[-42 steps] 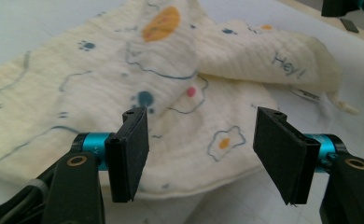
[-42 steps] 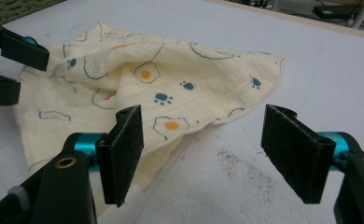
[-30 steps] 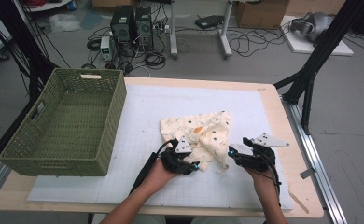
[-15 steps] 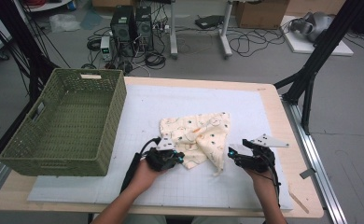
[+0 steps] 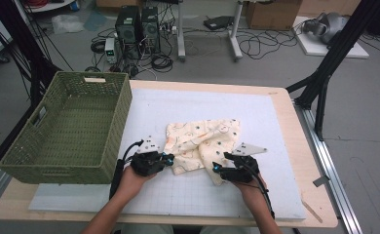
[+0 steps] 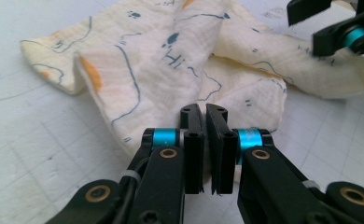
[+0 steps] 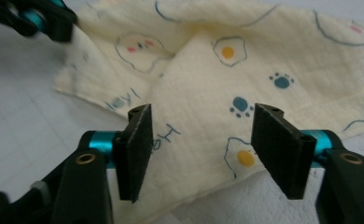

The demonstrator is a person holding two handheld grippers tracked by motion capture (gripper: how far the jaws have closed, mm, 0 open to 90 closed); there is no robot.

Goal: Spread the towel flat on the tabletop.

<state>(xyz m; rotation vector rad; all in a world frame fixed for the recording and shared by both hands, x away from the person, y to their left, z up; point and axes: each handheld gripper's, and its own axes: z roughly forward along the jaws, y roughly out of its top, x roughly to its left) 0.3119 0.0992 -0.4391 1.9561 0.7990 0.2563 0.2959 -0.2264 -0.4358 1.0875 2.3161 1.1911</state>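
A cream cloth [image 5: 202, 141] printed with eggs and paw marks lies crumpled on the white mat [image 5: 256, 122]. My left gripper [image 5: 167, 158] is at the cloth's left edge. In the left gripper view its jaws [image 6: 204, 116] are pressed together on the near edge of the cloth [image 6: 147, 60]. My right gripper [image 5: 218, 168] is at the cloth's lower right corner. In the right gripper view it [image 7: 202, 116] stands open over a folded corner of the cloth [image 7: 208, 79]; its jaws have just been closing, with cloth between them untouched by the pads.
A green woven basket [image 5: 122, 112] stands empty at the mat's left side, close to my left hand. The wooden table's edge [image 5: 305, 161] runs along the right. Beyond the table, cables and computer boxes [image 5: 139, 24] lie on the floor.
My left gripper has shut on the cloth's edge and moved left, drawing the cloth out that way. My right gripper has slid left onto the cloth's corner with its jaws narrower.
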